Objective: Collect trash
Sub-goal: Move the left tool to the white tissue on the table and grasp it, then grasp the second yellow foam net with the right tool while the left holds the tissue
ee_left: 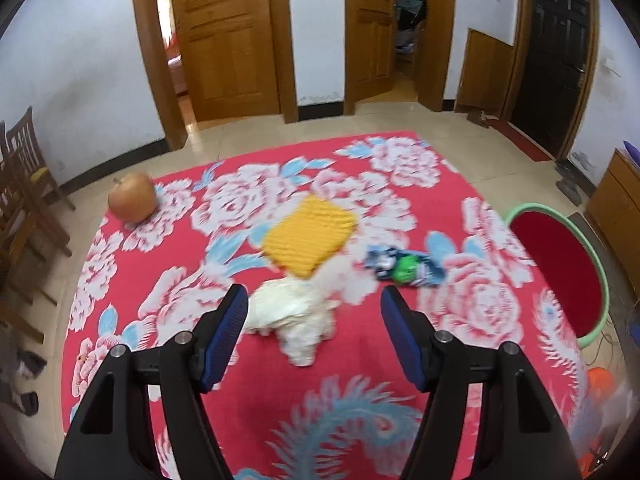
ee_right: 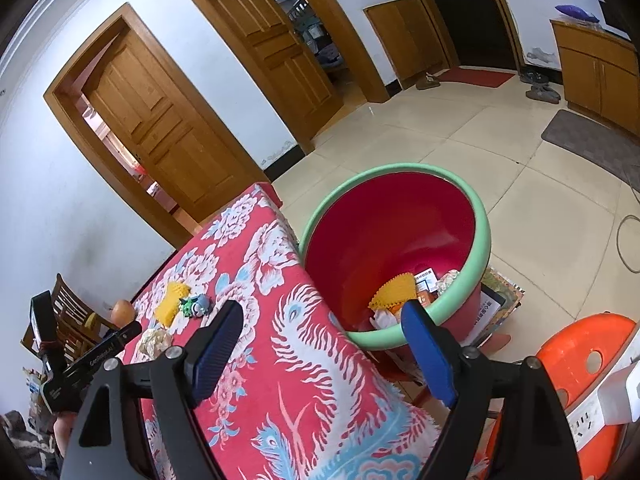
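Observation:
A crumpled white paper wad (ee_left: 294, 320) lies on the red flowered tablecloth (ee_left: 360, 364), just ahead of my open, empty left gripper (ee_left: 314, 300). Behind it lie a yellow cloth (ee_left: 310, 236) and a blue-green wrapper (ee_left: 404, 268). The red bin with a green rim (ee_left: 560, 264) stands off the table's right edge. In the right wrist view my right gripper (ee_right: 322, 316) is open and empty above the table edge beside the bin (ee_right: 486, 236), which holds a yellow cloth (ee_right: 394, 290) and paper scraps. The wad (ee_right: 154, 340), yellow cloth (ee_right: 172, 302) and wrapper (ee_right: 196, 306) show at left.
An orange-brown round fruit (ee_left: 133, 197) sits at the table's far left corner. Wooden chairs (ee_left: 24, 184) stand left of the table. An orange plastic stool (ee_right: 588, 364) with a white power strip (ee_right: 608, 400) is right of the bin. Wooden doors and tiled floor lie beyond.

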`<state>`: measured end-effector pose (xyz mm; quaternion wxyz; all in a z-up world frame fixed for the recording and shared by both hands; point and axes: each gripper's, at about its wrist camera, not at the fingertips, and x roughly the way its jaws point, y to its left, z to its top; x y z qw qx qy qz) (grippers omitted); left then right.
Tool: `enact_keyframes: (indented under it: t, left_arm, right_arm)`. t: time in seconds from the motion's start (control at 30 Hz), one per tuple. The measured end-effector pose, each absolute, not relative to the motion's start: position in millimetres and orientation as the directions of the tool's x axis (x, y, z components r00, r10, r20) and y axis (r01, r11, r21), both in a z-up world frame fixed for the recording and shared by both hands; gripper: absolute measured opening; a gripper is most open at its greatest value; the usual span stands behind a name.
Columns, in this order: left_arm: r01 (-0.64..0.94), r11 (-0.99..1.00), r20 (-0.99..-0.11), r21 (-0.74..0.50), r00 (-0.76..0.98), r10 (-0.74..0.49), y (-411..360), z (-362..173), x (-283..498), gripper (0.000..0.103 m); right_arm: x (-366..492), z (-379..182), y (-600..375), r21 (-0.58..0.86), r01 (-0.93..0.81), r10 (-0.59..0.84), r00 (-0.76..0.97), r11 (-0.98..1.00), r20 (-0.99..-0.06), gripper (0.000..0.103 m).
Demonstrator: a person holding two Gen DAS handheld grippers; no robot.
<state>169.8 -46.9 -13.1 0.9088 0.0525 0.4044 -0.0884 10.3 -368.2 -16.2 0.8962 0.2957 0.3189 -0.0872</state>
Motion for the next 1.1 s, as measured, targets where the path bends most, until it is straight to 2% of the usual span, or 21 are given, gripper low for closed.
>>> enact_keyframes:
  t: [0.53,0.57,0.6,0.7,0.83,1.1]
  left_arm:
    - [0.168,0.985,-0.796,-0.05,0.588,-0.141,-31.8,-58.5,199.1,0.068]
    - [0.169,0.984,-0.795,-0.05,0.59,-0.142,-32.3,-60.6,199.2,0.062]
    - [0.169,0.985,-0.793,-0.047,0.593,-0.139,-32.6,-61.6,199.2,0.051]
    - [0.167,0.984,-0.79,-0.055,0.596,-0.146,-30.6,-61.4,198.0,0.039]
    - [0.16,0.981,-0.774,-0.106,0.606,-0.183,-19.1,-50.6,191.2,0.037]
    - [0.098,0.99,-0.759,-0.101,0.635,-0.141,15.8,-21.1,183.0,0.037]
  right_arm:
    - [28.1,-22.5,-347.7,0.418,0.351,0.028,0.738,0.838,-0.674,0.084]
    - [29.3,-22.5,-346.9,0.417,0.348,0.03,0.737,0.84,-0.675,0.084]
    - [30.9,-21.9,-345.1,0.412,0.343,0.031,0.735,0.844,-0.677,0.084]
    - [33.5,-17.8,-340.2,0.404,0.326,0.038,0.737,0.855,-0.675,0.084]
    - [40.4,-7.6,-330.0,0.391,0.289,0.053,0.743,0.874,-0.667,0.084]
    - [66.9,16.5,-292.0,0.4,0.146,0.175,0.73,0.905,-0.66,0.084]
